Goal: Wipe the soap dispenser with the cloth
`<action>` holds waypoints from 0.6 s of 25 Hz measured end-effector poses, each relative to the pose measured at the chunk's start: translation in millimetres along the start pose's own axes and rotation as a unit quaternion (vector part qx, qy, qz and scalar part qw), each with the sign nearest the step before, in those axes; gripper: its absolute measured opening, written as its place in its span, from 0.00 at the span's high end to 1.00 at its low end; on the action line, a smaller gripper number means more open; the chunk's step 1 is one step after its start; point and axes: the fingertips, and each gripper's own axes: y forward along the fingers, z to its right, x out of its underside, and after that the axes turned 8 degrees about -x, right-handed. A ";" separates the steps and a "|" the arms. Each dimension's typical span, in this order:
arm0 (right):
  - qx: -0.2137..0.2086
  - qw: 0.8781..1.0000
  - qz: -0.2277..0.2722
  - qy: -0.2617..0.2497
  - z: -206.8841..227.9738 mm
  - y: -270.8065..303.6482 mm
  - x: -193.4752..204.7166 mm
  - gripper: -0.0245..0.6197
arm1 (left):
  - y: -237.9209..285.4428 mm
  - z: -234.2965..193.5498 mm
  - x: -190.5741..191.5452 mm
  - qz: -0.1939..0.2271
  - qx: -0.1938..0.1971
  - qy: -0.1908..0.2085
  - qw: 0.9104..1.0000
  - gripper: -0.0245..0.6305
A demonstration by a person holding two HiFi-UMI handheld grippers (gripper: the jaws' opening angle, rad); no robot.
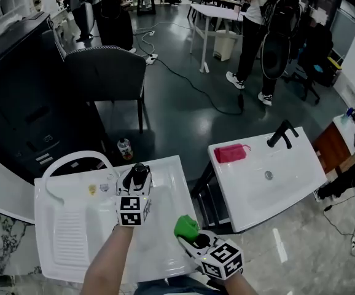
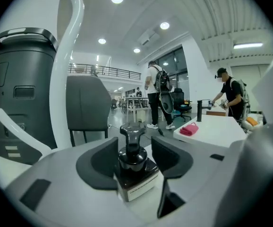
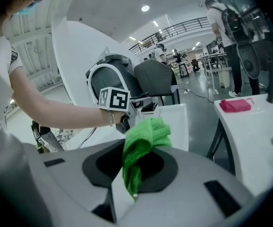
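Left tool (image 2: 134, 144) astride soap dispenser (image 2: 133, 164), apparently loose — label (image 2: 139, 187) invisible from head view.

Left gripper (image 1: 138, 178), carried on an outstretched bare forearm (image 1: 107, 260), pointed slightly downward, its jaws standing apart on either side of the soap dispenser (image 2: 132, 167). Right gripper (image 1: 193, 235), held nearer the body, had its jaws clamped on a green cloth (image 3: 143, 141).
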 end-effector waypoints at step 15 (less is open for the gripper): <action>-0.029 0.990 0.125 -0.061 -19.3 -20.9 -53.8 0.85 | -162.5 -14.9 -36.8 0.062 -0.047 0.011 0.997 0.58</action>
